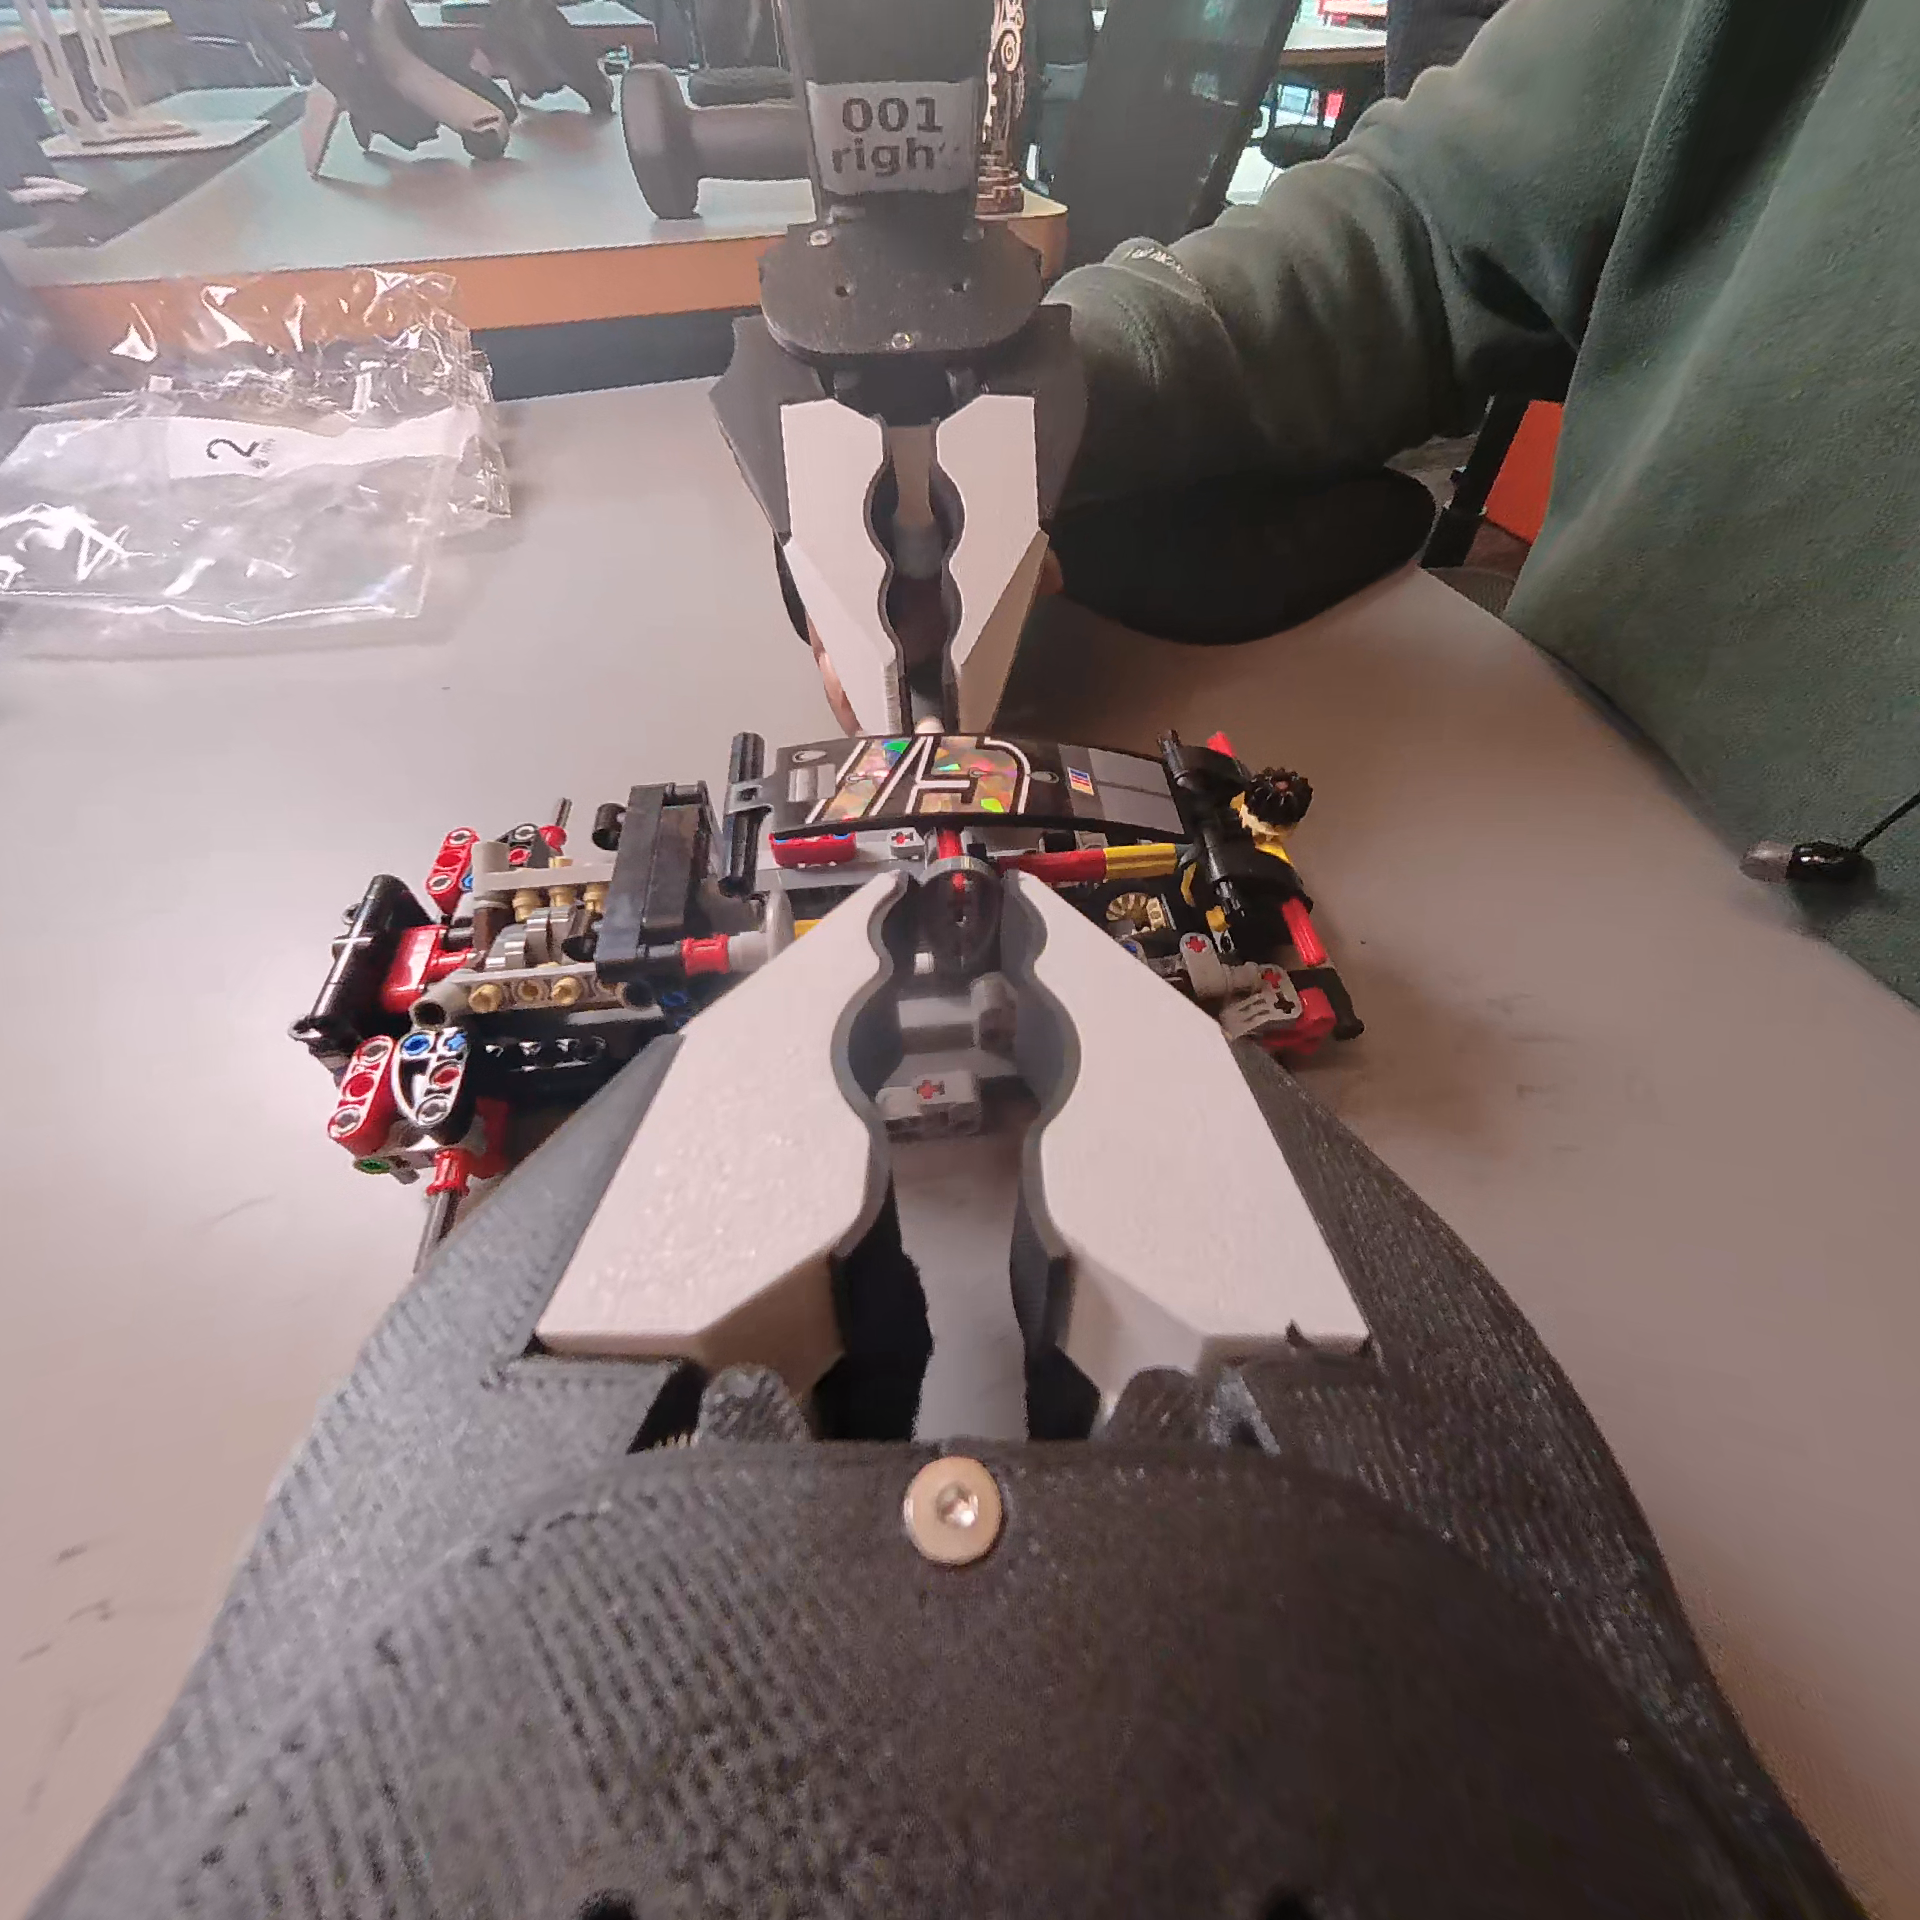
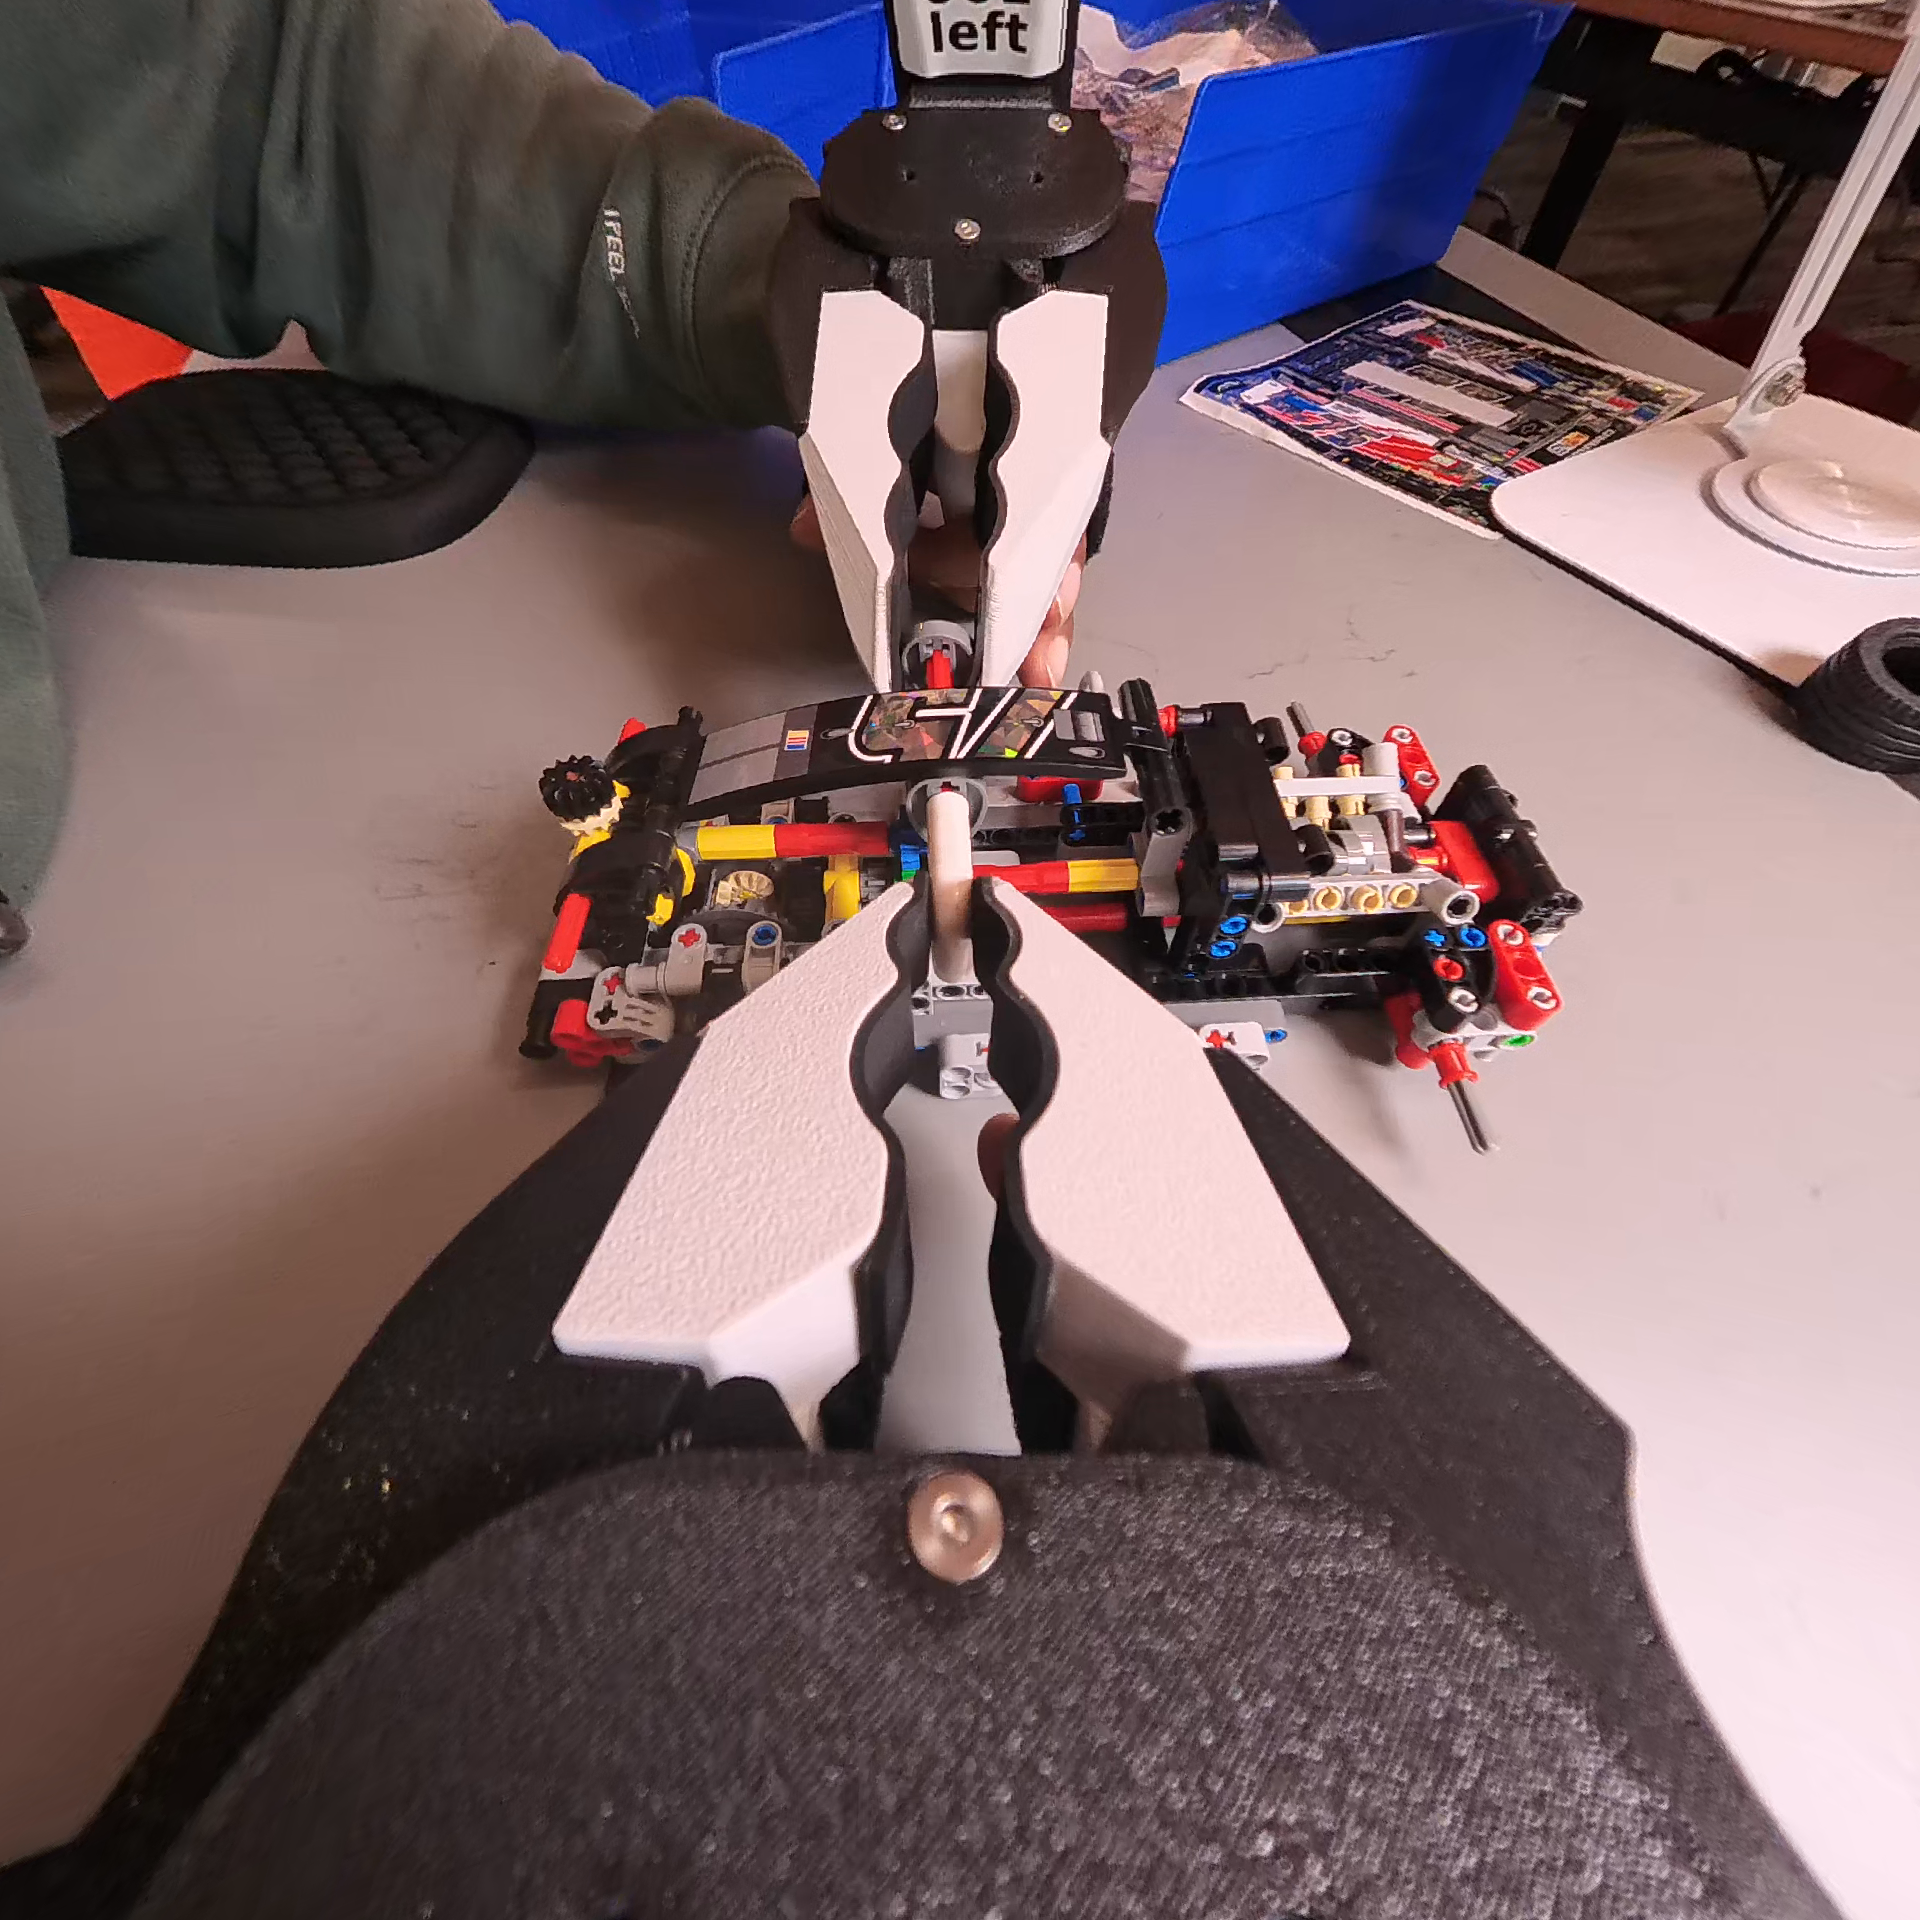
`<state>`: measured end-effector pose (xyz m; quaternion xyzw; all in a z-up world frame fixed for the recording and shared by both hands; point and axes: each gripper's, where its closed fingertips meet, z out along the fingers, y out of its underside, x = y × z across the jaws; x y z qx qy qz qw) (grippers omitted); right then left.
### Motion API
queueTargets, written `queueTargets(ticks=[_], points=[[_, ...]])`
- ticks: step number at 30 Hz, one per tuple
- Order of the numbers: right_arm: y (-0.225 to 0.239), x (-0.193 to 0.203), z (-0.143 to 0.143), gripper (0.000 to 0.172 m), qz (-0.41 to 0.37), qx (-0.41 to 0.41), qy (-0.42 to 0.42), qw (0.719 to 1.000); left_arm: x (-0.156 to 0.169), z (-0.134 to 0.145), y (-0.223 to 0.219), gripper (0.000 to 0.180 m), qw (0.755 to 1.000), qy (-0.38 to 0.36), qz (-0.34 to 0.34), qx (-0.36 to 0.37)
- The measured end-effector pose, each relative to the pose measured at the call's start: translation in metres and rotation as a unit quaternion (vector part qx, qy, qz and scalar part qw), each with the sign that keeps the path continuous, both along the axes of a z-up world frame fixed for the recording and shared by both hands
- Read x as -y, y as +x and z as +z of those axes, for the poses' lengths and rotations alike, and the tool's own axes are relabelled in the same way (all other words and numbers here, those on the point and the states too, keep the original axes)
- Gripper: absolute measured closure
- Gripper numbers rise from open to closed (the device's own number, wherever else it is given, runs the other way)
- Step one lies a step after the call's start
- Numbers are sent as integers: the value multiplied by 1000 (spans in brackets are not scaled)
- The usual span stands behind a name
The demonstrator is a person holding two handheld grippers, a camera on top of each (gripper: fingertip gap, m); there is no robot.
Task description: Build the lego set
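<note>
1. Plainly, we see a half-built brick car chassis lying on the grey table, its frame, coloured axles and a curved black panel with a shiny sticker already joined; no wheels are on it, and a loose black tyre sits at the table edge, well off the chassis's front end.
2. Our right gripper is nearly closed on a white axle — both dark pads press its near part, and its far end sits in a grey round bush at the chassis's middle, just under the panel.
3. Our left gripper faces it from the opposite side of the chassis, its jaws narrowly apart around a grey ring-shaped piece on a red axle; its fingers flank the ring closely and seem to pinch it.
4. How deep the white axle is seated we cannot tell.
5. Beside the chassis, clear plastic bags lie off its front end in the left view; a printed sticker sheet and a white stand base lie beyond it in the right view.
6. Behind the chassis stand a blue bin, other tables — and a green-sleeved arm.
</note>
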<state>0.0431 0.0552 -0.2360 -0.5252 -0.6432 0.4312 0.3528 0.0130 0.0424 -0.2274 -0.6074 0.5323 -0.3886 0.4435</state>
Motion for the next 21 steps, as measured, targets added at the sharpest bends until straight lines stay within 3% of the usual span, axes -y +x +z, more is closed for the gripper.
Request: queueTargets(ticks=[10,16,21], points=[[-1,0,-1,167,3,2,9,1000,0,-2,3,166,1000,4,-9,-6],[-3,2,1,167,24,4,8,1000,6,-1,2,167,997,-50,-50,1],[-7,1,1,167,28,10,22,999,2,-2,-5,165,998,-47,-18,-22]])
